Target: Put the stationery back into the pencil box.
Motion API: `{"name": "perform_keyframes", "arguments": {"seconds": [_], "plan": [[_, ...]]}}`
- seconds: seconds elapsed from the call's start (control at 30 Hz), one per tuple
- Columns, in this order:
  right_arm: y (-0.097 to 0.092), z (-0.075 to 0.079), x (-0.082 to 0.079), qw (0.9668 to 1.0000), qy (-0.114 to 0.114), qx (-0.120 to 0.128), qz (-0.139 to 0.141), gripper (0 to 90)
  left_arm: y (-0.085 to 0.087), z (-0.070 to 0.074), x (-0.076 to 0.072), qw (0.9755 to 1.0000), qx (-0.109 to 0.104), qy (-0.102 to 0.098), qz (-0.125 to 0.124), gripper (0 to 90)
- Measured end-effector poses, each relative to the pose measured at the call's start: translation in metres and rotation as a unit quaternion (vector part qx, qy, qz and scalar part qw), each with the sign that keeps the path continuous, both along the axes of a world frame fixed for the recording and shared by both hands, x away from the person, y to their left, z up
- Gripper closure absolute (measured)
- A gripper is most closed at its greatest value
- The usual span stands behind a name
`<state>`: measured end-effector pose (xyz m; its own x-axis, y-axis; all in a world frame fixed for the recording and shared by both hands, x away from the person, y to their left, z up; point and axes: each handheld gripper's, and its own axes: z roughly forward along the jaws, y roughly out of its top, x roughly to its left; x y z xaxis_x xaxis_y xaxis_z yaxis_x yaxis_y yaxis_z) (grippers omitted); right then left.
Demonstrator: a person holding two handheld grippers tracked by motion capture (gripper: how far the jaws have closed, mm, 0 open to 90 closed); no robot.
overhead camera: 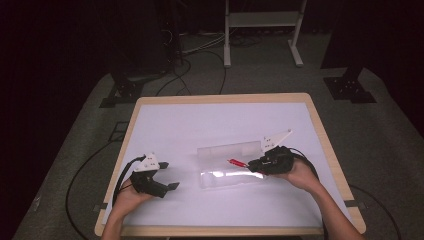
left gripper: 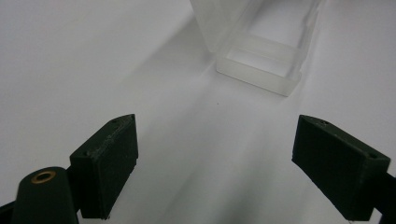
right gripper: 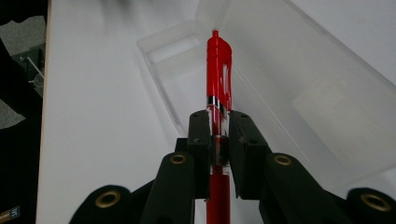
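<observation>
A clear plastic pencil case [overhead camera: 227,177] lies open in the middle of the white table [overhead camera: 200,120], its lid [overhead camera: 227,149] folded back on the far side. My right gripper [overhead camera: 251,165] is at the case's right end, shut on a red pen [overhead camera: 236,162] that points left over the case. In the right gripper view the red pen [right gripper: 218,79] runs up from between the closed jaws [right gripper: 218,119], above the open case [right gripper: 289,84]. My left gripper [overhead camera: 170,175] rests open left of the case, holding nothing. In the left gripper view its jaws [left gripper: 215,140] stand wide apart, facing the case's end [left gripper: 259,65].
The table has a wooden rim [overhead camera: 320,130]. On the carpet behind it stand a white metal frame [overhead camera: 262,20] and dark stand bases [overhead camera: 122,92] [overhead camera: 350,87], with cables [overhead camera: 200,55] between them. A black cable [overhead camera: 90,165] trails off the table's left side.
</observation>
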<state>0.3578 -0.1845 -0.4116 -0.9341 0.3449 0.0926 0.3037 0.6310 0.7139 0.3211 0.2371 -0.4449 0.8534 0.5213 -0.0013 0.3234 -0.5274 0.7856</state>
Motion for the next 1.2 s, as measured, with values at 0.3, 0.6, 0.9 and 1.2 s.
{"name": "perform_keyframes", "arguments": {"seconds": [0.3,0.6,0.9,1.2], "plan": [[0.015,-0.004,0.007,0.9995,-0.002,-0.01,0.03,78.6,0.0,0.0,0.0,1.0,0.0,0.002,0.0,13.2],[0.023,-0.011,0.016,0.9988,0.005,-0.02,0.044,78.6,0.002,-0.001,0.0,1.0,0.002,0.003,0.002,12.5],[0.025,-0.019,0.022,0.9987,0.014,-0.024,0.042,78.5,0.003,0.0,0.0,1.0,-0.002,0.003,0.004,12.2],[0.03,-0.028,0.026,0.9977,0.021,-0.031,0.057,78.6,0.003,0.0,0.0,1.0,-0.004,0.005,0.003,12.2]]}}
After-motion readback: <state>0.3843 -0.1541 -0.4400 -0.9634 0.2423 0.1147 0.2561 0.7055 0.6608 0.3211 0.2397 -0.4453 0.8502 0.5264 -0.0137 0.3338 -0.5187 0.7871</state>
